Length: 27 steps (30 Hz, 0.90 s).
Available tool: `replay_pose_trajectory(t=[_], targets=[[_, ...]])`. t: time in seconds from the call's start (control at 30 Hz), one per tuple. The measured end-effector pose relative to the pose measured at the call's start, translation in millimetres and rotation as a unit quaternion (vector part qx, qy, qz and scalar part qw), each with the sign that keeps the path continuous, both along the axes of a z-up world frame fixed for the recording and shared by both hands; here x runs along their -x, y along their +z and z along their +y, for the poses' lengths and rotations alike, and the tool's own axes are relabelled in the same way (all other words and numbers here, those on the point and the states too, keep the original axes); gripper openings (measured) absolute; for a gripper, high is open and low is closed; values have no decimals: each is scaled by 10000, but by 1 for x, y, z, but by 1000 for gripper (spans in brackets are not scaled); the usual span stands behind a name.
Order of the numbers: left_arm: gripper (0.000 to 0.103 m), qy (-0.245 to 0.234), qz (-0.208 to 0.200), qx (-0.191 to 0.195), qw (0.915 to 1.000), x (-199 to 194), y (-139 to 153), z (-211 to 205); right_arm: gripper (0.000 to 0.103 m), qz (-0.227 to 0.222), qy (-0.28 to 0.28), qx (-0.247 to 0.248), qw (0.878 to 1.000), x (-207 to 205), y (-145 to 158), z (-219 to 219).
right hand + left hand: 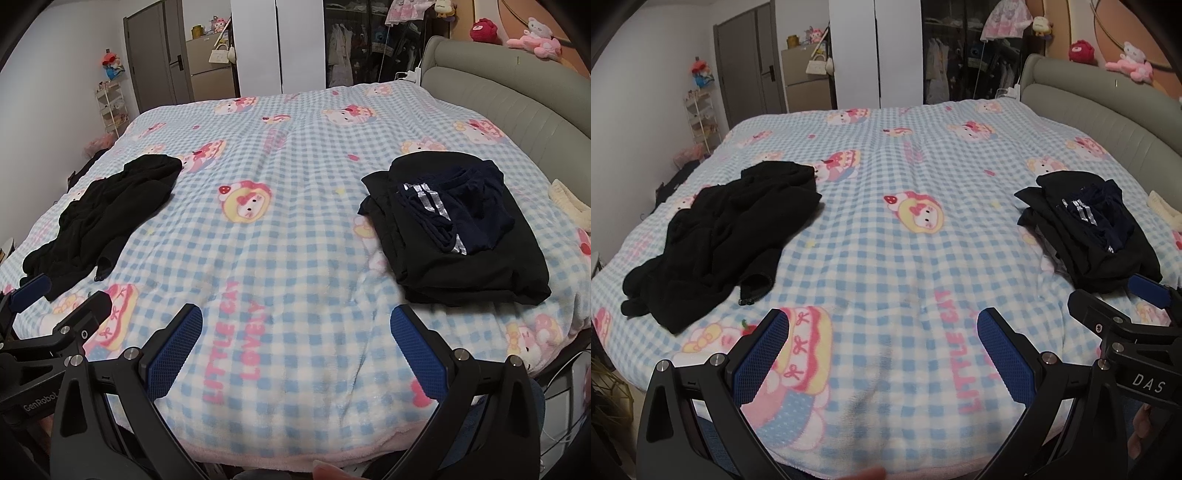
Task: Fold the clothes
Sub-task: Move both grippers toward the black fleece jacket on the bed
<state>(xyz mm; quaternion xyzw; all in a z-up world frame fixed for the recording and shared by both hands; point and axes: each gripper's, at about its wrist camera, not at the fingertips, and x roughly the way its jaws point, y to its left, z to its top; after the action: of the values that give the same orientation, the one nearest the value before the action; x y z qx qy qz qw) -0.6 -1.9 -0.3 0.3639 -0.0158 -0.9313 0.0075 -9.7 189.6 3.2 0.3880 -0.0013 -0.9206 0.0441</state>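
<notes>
A crumpled black garment (716,236) lies in a loose heap on a bed, at about ten o'clock from the centre of the left wrist view. One open cuff or hem points toward the near edge, and the cloth is bunched with no clean fold lines. At about three o'clock in the same view, well apart from the heap, sits a folded stack of dark clothes (458,229): a black piece underneath and a navy piece with silver stripes (439,210) on top, its edges roughly squared. Between the two, the blue and white checked blanket (886,229) with pink cartoon animals lies bare.

The left gripper (882,354) hangs above the near edge of the bed at six o'clock, jaws spread wide and holding nothing. The right gripper (295,354) hangs just beside it, likewise spread wide and empty; each shows at the edge of the other's camera.

Judged from this, the work stands between garments: one pile is folded, one piece is not, and neither gripper has cloth. The next move seems to call for reaching toward ten o'clock to the heap, taking it by two separate points such as the shoulders or hem, and spreading it flat on the bare middle of the blanket.

Beyond the bed, at twelve o'clock, stand a white wardrobe (875,51) and a padded grey headboard (1108,107).
</notes>
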Motion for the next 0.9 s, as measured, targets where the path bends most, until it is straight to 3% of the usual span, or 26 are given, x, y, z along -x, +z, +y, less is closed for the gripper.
replay_pose_trajectory(t=[0.17,0.3,0.47,0.67,0.8,0.9], targets=[[103,38,-54,-235,9997,3,-1,-10,103,112,171,-132,9997,5,2,-6],[103,69,-98,-423,9990,6,-3,-19,103,55,603,47,9982,15,0,-15],[103,205,-400,-1005,9939,16,-12,-55,103,22,1014,-104,9948,27,-3,-42],[103,383,-474,-1189,9910,18,-25,-86,103,71,1425,-170,9896,39,2,-78],[103,594,-459,-1415,9871,20,-30,-113,103,70,1679,-298,9853,49,-1,-110],[102,1028,-348,-1415,9840,19,-35,-145,103,-211,1984,-164,9798,65,-12,-138]])
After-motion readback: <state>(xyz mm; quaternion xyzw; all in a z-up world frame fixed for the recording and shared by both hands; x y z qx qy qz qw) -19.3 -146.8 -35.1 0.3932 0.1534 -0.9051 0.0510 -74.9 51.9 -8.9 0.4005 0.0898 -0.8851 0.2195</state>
